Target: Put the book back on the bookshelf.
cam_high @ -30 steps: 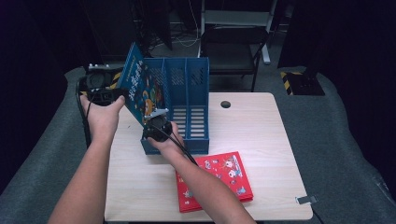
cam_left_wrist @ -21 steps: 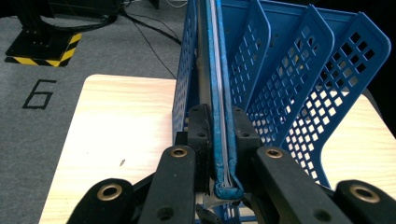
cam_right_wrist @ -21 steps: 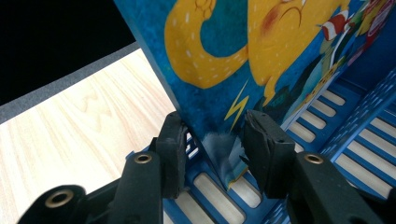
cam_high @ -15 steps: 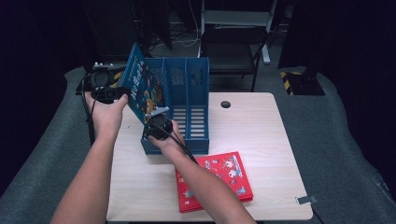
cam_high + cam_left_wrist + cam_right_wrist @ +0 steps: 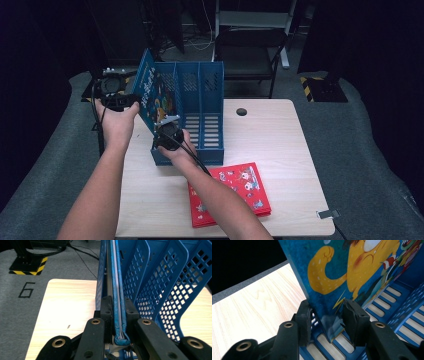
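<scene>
A blue picture book [image 5: 154, 97] is being lowered into the leftmost slot of a blue three-slot file rack [image 5: 202, 125] on a wooden table [image 5: 280, 150]. The book is clamped at its upper edge by the left gripper [image 5: 117, 315], whose jaws are pressed on both covers. The right gripper [image 5: 328, 320] is parted around the book's lower corner, apparently without pinching it. The book stands on edge, tilted left away from the rack's dividers, its long axis running from the rack's floor up and back. The corner could be snagged on the rack's floor slats, or the rack tipped, if the book is pushed down while tilted. A red book [image 5: 230, 192] lies flat in front of the rack.
</scene>
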`<state>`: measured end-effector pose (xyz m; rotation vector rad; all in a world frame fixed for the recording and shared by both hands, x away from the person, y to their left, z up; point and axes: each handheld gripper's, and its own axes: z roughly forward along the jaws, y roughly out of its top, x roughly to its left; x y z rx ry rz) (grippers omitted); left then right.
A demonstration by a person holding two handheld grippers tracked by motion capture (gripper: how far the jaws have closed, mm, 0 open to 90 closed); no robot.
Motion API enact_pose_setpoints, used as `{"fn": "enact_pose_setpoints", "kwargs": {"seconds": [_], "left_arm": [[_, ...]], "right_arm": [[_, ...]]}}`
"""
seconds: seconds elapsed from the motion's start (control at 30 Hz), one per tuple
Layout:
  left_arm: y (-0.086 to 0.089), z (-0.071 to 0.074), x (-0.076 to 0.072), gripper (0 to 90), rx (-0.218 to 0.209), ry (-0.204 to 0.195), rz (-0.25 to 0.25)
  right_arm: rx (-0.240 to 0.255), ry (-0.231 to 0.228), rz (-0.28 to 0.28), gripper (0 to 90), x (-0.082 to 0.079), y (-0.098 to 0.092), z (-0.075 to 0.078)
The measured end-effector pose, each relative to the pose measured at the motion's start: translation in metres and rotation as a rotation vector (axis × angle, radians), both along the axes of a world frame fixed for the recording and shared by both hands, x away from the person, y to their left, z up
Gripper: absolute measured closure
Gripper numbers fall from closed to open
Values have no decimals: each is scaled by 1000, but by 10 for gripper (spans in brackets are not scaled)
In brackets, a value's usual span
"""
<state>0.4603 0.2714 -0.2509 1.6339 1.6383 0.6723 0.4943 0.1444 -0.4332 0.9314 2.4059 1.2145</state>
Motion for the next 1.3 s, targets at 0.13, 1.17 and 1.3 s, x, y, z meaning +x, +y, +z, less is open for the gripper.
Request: {"fn": "enact_pose_setpoints", "kwargs": {"seconds": [0.13, 1.17, 1.3], "left_arm": [[-2, -1, 2, 822, 10, 9, 2], [-4, -19, 12, 819, 5, 29, 6], [-3, -21, 13, 819, 1, 24, 10]], "right_arm": [[2, 6, 6, 596, -1, 1, 0], [-17, 19, -2, 596, 6, 1, -8], [-23, 22, 4, 590, 8, 0, -9]]}}
